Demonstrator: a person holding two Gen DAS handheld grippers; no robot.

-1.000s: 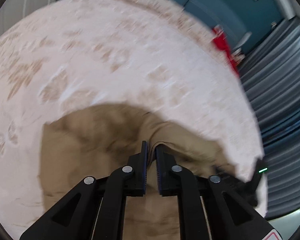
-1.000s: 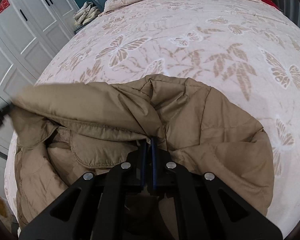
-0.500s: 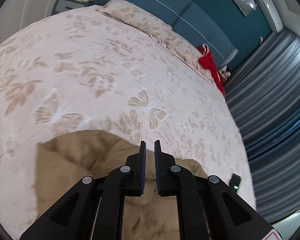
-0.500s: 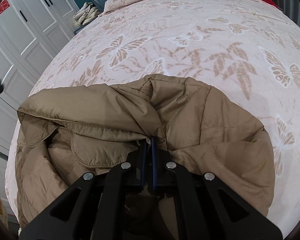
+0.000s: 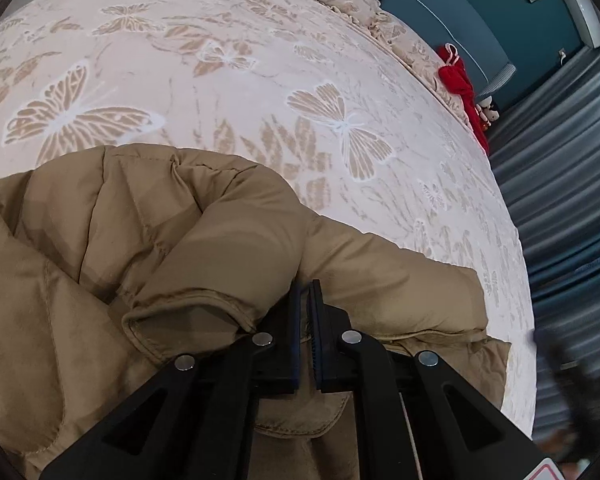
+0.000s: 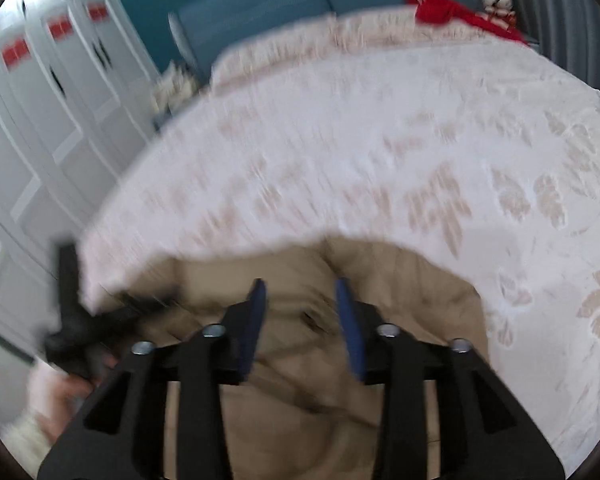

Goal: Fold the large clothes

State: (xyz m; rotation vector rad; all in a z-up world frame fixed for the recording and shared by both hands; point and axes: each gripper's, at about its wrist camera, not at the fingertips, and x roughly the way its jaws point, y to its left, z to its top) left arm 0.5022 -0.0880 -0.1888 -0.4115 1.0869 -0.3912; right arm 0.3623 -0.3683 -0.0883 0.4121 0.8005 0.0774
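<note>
A tan padded jacket [image 5: 148,240] lies bunched on the bed [image 5: 260,64] with the butterfly cover. My left gripper [image 5: 305,292] is low over the jacket, its jaws nearly together, tips against a puffy fold; I cannot tell whether fabric is pinched. In the blurred right wrist view the right gripper [image 6: 300,292] is open and empty above the jacket [image 6: 400,292]. The left gripper [image 6: 72,320] and the hand holding it show at the left of that view.
A red cloth [image 5: 460,84] lies at the bed's far right corner by grey curtains [image 5: 560,152]. A teal headboard [image 5: 460,8] stands behind the pillows. White wardrobe doors [image 6: 40,120] stand left of the bed.
The right gripper let go of the jacket, opened and lifted away. The left gripper came down from above the bed onto the jacket fold.
</note>
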